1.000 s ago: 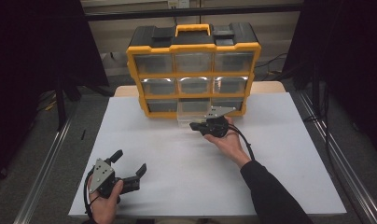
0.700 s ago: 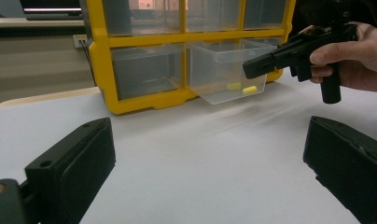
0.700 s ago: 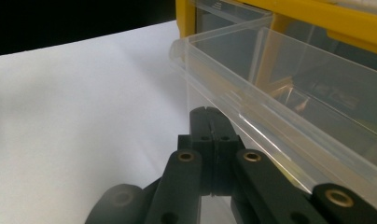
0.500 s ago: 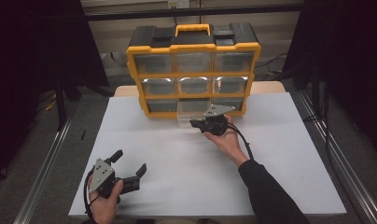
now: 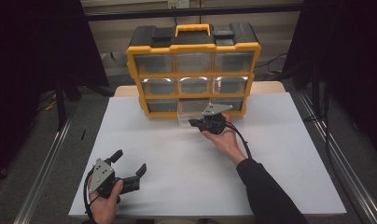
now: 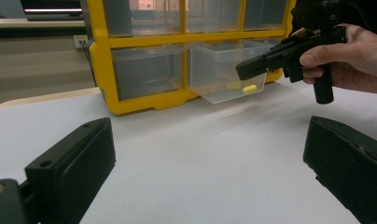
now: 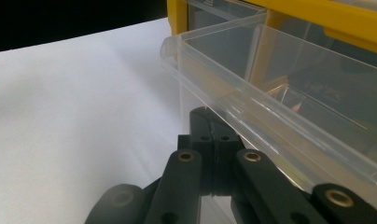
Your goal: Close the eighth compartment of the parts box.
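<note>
Resting at the near left corner of the table, the left gripper (image 5: 130, 171) has its jaws spread wide on nothing — well apart from the work. Farther off, the right gripper (image 5: 196, 123) is pinched closed, its tips just under the front lip of the clear drawer (image 6: 219, 74), which juts toward the near side from the yellow organizer (image 5: 193, 70) — the right hand is plainly the nearer one.

Entry: changes since the earlier pictures. We record none.
- Right gripper (image 5: 196, 123), jaws together at the clear drawer (image 5: 187, 117), 12 o'clock on the bench (image 5: 280, 154): no shift seen.
- Left gripper (image 5: 129, 162), jaws apart, 7 o'clock: likewise.
- Drawer: out no further.
</note>
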`<state>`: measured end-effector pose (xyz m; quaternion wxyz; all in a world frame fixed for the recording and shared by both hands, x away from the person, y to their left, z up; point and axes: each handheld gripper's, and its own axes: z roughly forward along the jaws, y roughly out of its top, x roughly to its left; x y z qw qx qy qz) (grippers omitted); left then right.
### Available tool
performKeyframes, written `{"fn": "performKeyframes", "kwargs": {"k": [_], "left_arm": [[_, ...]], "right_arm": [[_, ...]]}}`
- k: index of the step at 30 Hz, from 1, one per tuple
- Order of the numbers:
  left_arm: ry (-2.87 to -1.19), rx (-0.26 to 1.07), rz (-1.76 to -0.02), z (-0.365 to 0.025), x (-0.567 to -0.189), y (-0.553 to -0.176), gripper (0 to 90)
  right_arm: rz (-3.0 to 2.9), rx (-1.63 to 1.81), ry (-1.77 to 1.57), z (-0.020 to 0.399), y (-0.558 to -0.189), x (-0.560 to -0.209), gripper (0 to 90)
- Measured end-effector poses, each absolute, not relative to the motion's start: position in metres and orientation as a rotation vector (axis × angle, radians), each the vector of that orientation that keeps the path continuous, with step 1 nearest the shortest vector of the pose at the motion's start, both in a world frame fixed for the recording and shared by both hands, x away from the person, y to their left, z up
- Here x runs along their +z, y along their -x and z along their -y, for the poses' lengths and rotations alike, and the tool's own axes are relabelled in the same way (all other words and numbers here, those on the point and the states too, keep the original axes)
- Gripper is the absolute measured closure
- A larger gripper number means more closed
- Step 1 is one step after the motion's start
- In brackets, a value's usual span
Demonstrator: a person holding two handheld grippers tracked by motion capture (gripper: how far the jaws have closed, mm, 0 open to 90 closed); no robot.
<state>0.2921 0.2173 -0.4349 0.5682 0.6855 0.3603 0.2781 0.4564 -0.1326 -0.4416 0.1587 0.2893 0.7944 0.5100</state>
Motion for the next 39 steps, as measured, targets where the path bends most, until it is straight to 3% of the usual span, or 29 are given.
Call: {"fn": "performKeyframes", "kwargs": {"k": [39], "left_arm": [[-1.612,0.655,-0.846,-0.218,-0.435,-0.292,2.3]], "right_arm": [[-2.218,1.428,-0.870,0.129,-0.477,-0.440,90.0]]}}
